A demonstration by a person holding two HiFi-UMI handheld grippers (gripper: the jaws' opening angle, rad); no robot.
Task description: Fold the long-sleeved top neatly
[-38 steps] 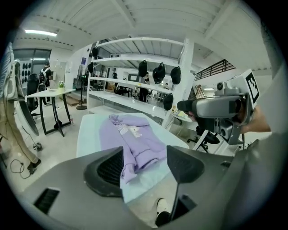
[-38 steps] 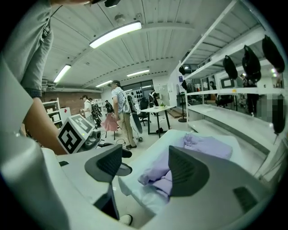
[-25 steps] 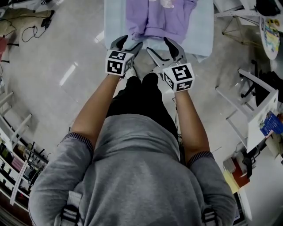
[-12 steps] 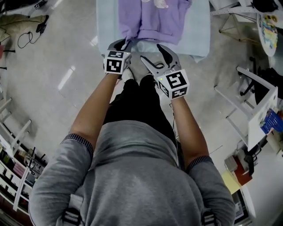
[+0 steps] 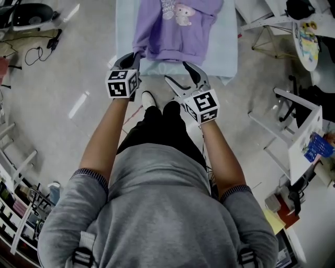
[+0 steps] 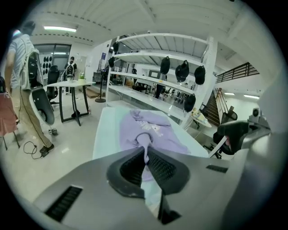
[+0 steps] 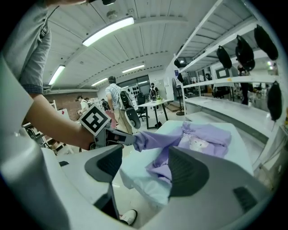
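The long-sleeved top (image 5: 175,29) is lavender with a cartoon print (image 5: 178,10) on the chest. It lies flat on the pale blue tabletop (image 5: 229,39), with its hem toward the edge where the person stands.

Left claw (image 6: 145,155): its jaws have just been closing with fabric between them. They are now clamped together on a pinch of lavender cloth at the end of one sleeve (image 7: 153,138). From the right gripper view, this sleeve runs in a drawn-out line from the body of the garment to the left claw, which is at the near left corner of the tabletop.

Right claw (image 7: 146,168): its jaws stand wide apart and nothing is pressed between the pads. It is held near the front edge of the tabletop, just below the hem.
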